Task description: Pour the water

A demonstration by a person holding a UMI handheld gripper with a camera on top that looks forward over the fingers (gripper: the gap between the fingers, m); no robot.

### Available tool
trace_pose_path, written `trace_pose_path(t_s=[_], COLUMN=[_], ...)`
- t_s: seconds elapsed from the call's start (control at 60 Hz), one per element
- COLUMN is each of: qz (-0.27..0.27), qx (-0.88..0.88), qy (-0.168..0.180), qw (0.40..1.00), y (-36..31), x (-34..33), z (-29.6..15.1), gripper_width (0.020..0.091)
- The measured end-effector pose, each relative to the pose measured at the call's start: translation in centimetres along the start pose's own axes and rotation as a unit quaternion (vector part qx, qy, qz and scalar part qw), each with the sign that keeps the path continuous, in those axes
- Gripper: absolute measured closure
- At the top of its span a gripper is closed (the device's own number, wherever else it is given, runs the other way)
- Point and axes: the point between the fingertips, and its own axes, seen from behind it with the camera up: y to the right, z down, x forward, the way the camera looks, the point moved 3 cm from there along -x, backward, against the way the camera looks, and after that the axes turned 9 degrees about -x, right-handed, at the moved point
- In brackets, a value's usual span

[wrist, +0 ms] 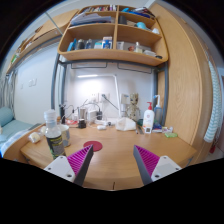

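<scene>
While your gripper (111, 160) hangs over the wooden desk (115, 145), its two pink-padded fingers (80, 158) stand wide apart and hold nothing. You have bare desktop between and just ahead of them. One clear plastic bottle (53, 133) stands beside the left finger, near the desk's left edge; its label cannot be read. One white bottle with a red cap (148, 118) stands well beyond, by the wall.

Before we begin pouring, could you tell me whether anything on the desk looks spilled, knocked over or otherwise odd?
Nothing stands out. The clear bottle stands upright on the wooden desk, ahead of the open gripper, which holds nothing. No spill shows on the desk.
</scene>
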Motion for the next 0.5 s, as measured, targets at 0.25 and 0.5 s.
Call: trace_pose_path(t_s=[0.25,0.5], qz=[-0.091,-0.129], qx=[-0.008,0.000], qy=[0.015,0.033], qw=[0.996,0.991], y=[-10.0,-17.0], x=[-2.3,-0.4], z=[2.2,-0.1], gripper_width=[0.0271,0.0253])
